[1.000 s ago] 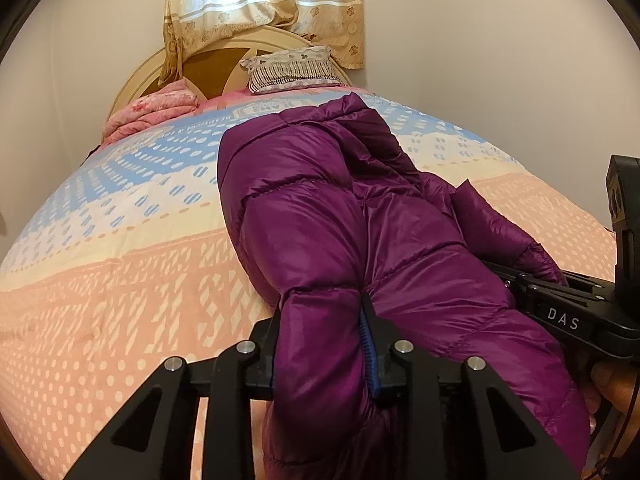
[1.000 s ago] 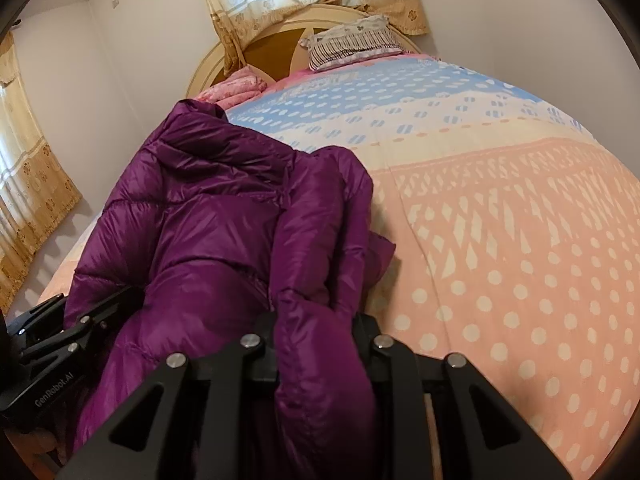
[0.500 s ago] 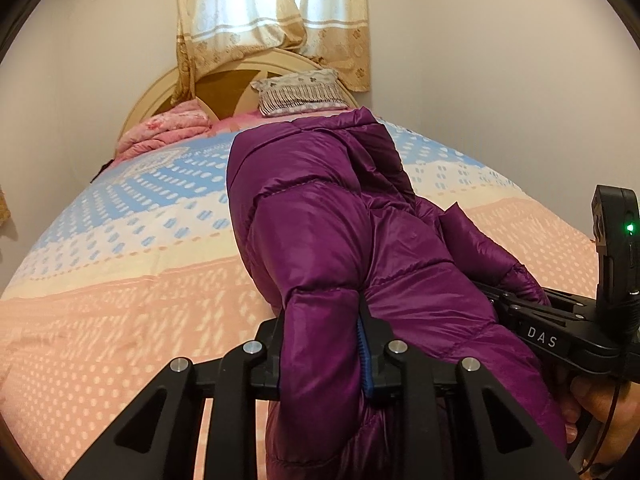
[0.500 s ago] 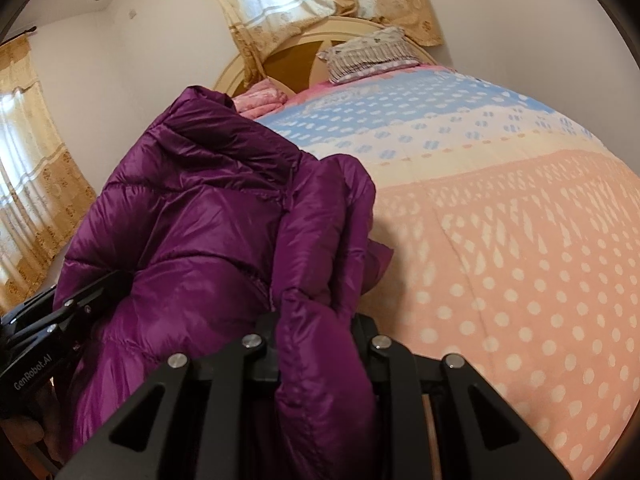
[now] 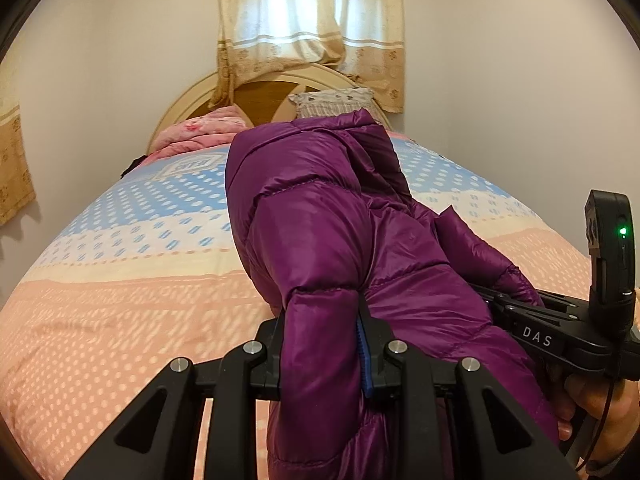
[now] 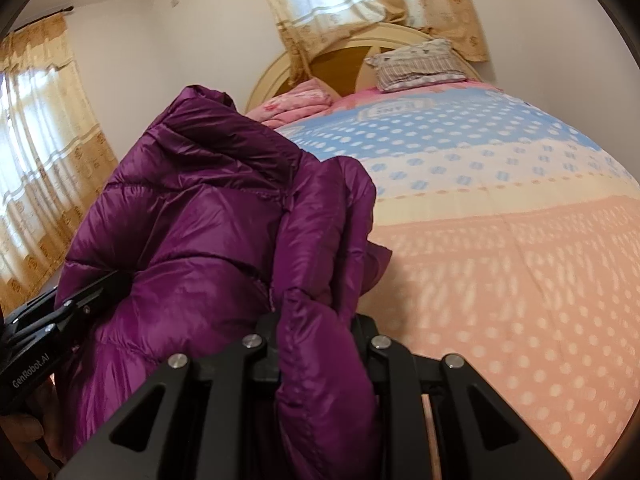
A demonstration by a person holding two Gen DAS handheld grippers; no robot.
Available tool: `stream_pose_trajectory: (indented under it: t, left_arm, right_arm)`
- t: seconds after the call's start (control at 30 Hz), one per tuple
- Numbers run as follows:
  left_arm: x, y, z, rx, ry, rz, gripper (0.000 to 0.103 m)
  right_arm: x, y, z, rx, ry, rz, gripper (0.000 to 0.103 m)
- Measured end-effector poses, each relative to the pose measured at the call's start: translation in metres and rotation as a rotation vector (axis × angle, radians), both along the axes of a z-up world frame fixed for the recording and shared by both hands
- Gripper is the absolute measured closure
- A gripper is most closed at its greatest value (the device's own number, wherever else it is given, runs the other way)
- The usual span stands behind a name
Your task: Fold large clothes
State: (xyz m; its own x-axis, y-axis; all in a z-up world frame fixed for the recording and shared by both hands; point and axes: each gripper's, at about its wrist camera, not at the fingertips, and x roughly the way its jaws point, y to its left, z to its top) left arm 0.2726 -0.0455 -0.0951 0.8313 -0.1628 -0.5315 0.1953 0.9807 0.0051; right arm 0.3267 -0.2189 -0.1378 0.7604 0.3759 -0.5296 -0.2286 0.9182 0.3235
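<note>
A purple quilted down jacket (image 5: 320, 240) hung bunched between two handheld grippers over the near end of a bed, its far part humped toward the headboard and its near hem gathered into the tools. The left gripper (image 5: 322, 344) stood nearly closed, its jaws pinching a thick padded roll of the jacket's near edge against a blue pad; the right gripper (image 6: 316, 344), just to its right in the scene, was likewise narrowed onto another fold of the same edge. The coat looked light and puffy, soft enough to slump wherever it was unsupported, with a glossy shell likely to slide through a loose pinch; the stitched hem and quilting seams, rather than the slick padded panels, appeared the surest places to take hold. Part of a hand (image 5: 596, 408) was visible on the right tool's handle at the right edge. Beneath lay the bedspread (image 5: 120, 320), dotted peach near and blue farther off. A folded pink quilt (image 5: 200, 132) and a striped pillow (image 6: 416, 66) rested at the far end against the arched headboard (image 5: 192, 100), under a curtained window (image 5: 308, 20). No container was visible.
</note>
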Motion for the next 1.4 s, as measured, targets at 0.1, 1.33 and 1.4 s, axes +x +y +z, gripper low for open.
stream_pose_trajectory:
  t: [0.1, 1.33, 1.4]
  left_arm:
    - [-0.004, 0.014, 0.003, -0.005, -0.004, 0.025, 0.076]
    - [-0.023, 0.13, -0.019, -0.064, 0.025, 0.268, 0.076]
    - [-0.023, 0.135, -0.022, -0.067, 0.029, 0.277, 0.077]
  right_arm:
    - [0.005, 0.01, 0.0, -0.004, -0.001, 0.033, 0.08]
    - [0.022, 0.13, -0.006, -0.061, 0.02, 0.272, 0.08]
    - [0.023, 0.135, -0.007, -0.064, 0.024, 0.28, 0.08]
